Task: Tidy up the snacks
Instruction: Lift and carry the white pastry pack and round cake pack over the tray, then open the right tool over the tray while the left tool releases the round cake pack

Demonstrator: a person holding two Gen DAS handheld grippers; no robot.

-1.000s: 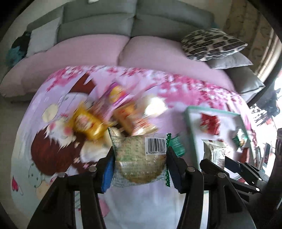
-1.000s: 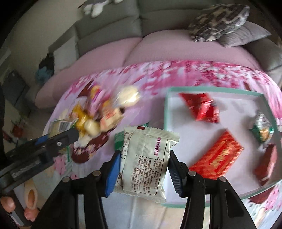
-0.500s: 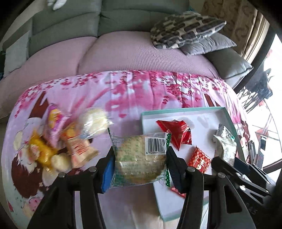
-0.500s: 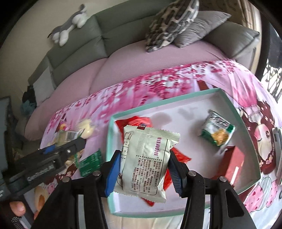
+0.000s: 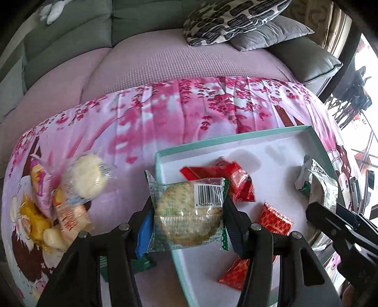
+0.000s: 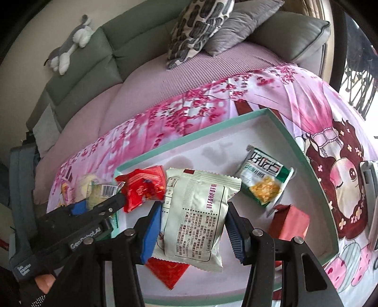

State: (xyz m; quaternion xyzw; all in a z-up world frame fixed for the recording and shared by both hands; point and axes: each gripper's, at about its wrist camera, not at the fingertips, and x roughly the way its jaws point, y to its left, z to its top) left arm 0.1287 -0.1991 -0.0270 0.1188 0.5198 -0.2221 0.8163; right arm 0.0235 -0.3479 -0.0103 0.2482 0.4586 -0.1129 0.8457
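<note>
My left gripper (image 5: 187, 220) is shut on a clear-wrapped round cake (image 5: 187, 213) with a barcode, held over the left rim of the teal-edged white tray (image 5: 226, 139). My right gripper (image 6: 193, 226) is shut on a pale grey-green snack packet (image 6: 197, 212), hanging above the tray (image 6: 189, 139). In the tray lie red packets (image 5: 238, 181), a red-orange packet (image 5: 275, 218) and a green-white packet (image 6: 264, 177). A dark red packet (image 6: 289, 220) lies near the right gripper. The left gripper (image 6: 94, 207) shows at the left of the right wrist view.
A pile of loose snacks (image 5: 61, 205) lies on the pink flowered cloth (image 5: 165, 113) left of the tray. Behind is a grey sofa with pink cushions (image 5: 165, 66) and patterned pillows (image 5: 231, 19). A plush toy (image 6: 70, 44) sits on the sofa back.
Both grippers have swept rightwards from the snack pile to over the tray, each keeping its packet. The pile now lies at the left; the tray fills the middle of both views.
</note>
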